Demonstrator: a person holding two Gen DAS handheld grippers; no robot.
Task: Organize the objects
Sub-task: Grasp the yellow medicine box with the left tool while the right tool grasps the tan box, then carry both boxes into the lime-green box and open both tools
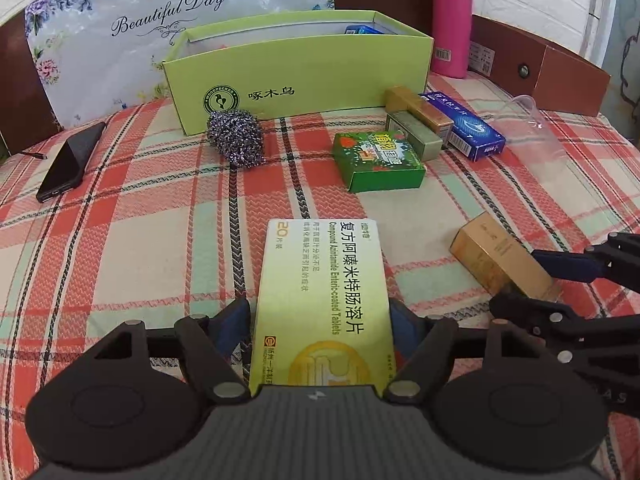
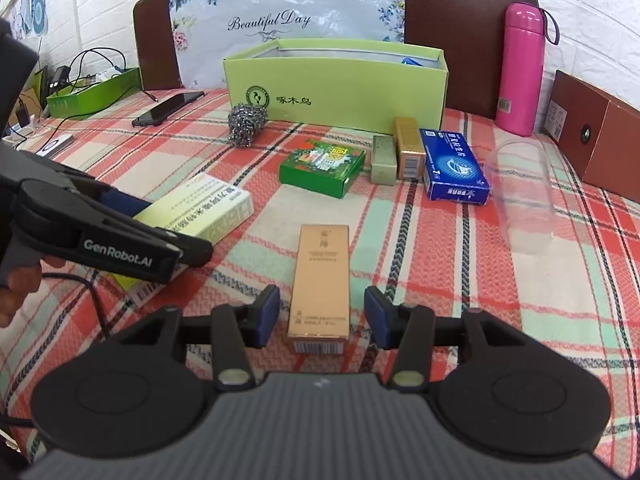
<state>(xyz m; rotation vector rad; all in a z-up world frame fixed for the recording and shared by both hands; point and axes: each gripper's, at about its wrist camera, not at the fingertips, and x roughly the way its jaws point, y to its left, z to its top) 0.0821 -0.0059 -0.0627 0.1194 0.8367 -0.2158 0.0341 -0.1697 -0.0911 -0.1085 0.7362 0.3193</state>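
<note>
- The left gripper (image 1: 322, 330) has its blue pads on either side of the near end of a yellow-green tablet box (image 1: 322, 304). The box fills the gap between the pads; whether they press on it or just flank it, I cannot tell.
- That tablet box lies flat on the checked cloth (image 1: 140, 240), near the middle of the bed.
- The right gripper (image 2: 320, 314) stands part-way apart around the near end of a tan carton (image 2: 320, 280), with a clear gap between each pad and the carton, so nothing is gripped.
- The tan carton lies on the cloth just right of the tablet box.
- Farther off, a small green box (image 2: 322, 168) sits in the middle. Right of it stand an olive box (image 2: 383, 160), a gold box (image 2: 409, 148) and a blue box (image 2: 452, 166), side by side.
- A clear plastic cup (image 2: 520, 196) lies on its side at the right.
- A large light-green open box (image 2: 336, 84) stands at the far side, with a metal scrubber (image 2: 246, 122) touching its front.
- A black phone (image 2: 168, 108) lies far left; a pink bottle (image 2: 520, 68) stands far right.
</note>
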